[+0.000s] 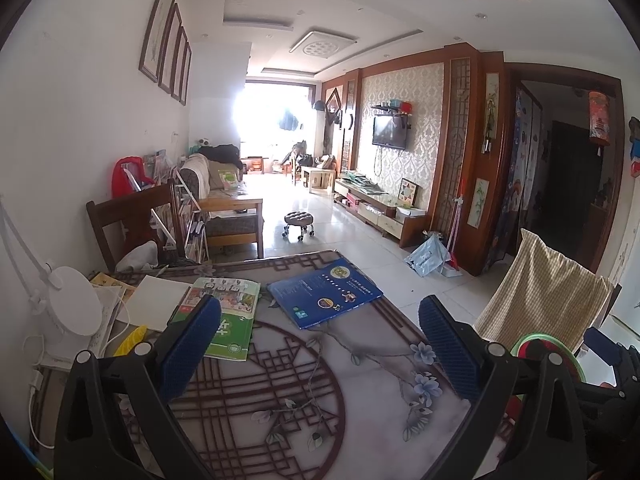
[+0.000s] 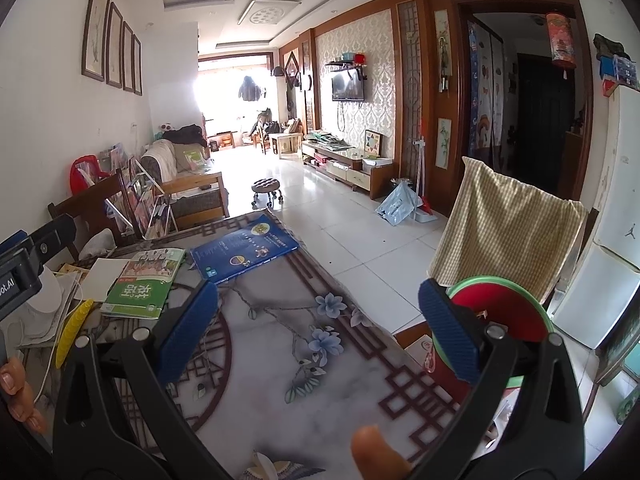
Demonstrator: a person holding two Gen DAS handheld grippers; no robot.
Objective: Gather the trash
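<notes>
Red-lined bin (image 2: 500,312) sits off the table's (image 2: 304,392) right edge, just past your right gripper (image 2: 316,332); both grippers, left (image 1: 320,348) too, gape wide, empty. No obvious trash visible; scan before closing.

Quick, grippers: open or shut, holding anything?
Left gripper: open, holding nothing, over the table.
Right gripper: open, holding nothing, beside the bin.

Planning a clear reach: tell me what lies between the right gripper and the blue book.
Only bare patterned tabletop lies between the open right gripper and the blue book, shown in the right wrist view.
</notes>
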